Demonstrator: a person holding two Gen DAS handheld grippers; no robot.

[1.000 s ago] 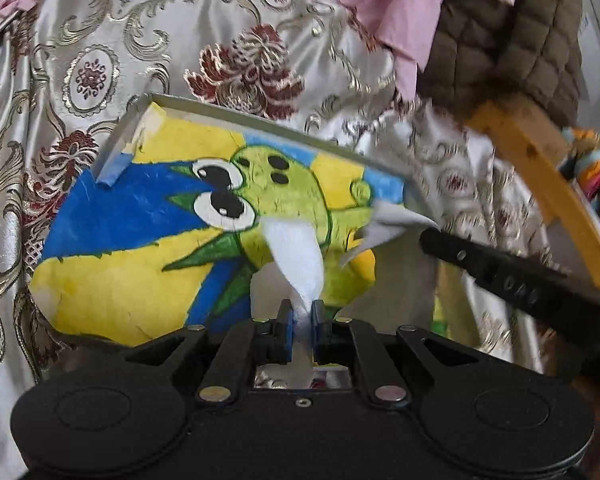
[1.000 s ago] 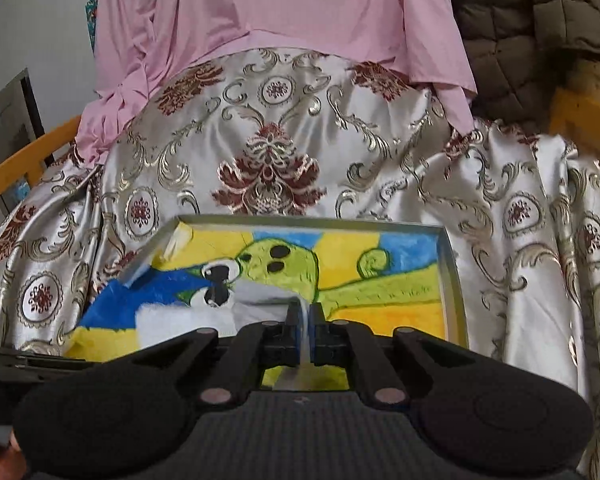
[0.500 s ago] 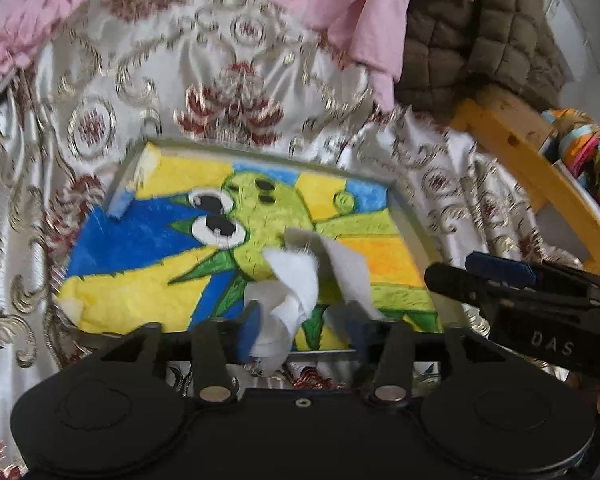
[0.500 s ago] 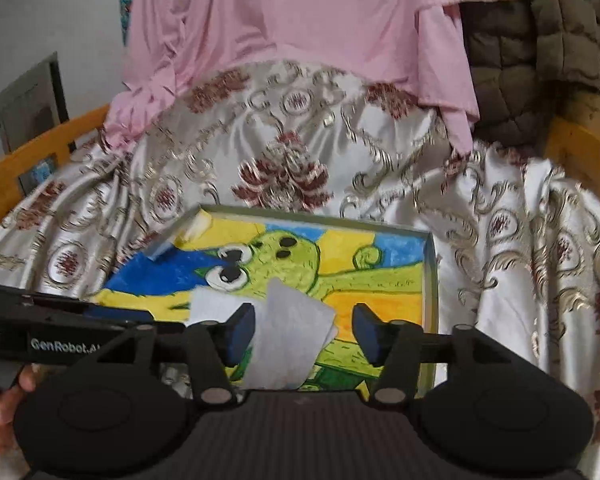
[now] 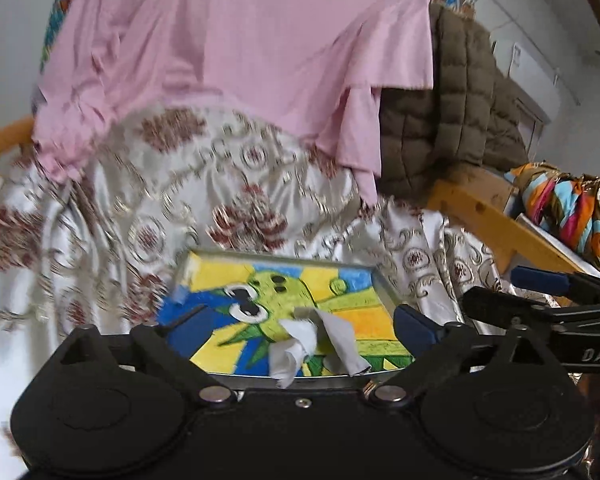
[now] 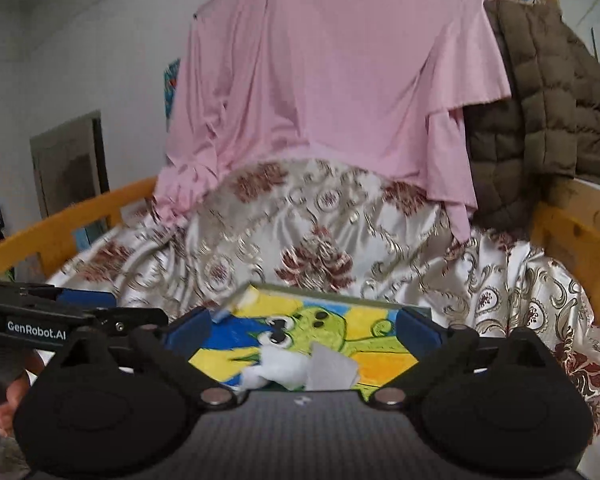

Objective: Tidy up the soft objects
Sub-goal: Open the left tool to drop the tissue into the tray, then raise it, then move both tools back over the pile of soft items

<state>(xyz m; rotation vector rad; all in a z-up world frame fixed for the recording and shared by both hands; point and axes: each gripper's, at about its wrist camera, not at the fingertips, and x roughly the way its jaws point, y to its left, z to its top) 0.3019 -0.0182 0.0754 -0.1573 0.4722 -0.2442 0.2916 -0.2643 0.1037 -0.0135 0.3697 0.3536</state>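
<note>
Risk: crumpled white tissue is lying loose on painted cartoon tray, both grippers' fingers gaping apart, draft scattering it.

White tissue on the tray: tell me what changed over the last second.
Both grippers, left and right, were shut on the white tissue, then opened and backed away. The tissue now lies loose on the painted tray. Tray and patterned cloth stayed put.

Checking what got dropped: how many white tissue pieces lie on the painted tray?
2: a crumpled tissue near the tray's front edge, a flatter tissue touching its right side. More may hide behind the grippers.
</note>
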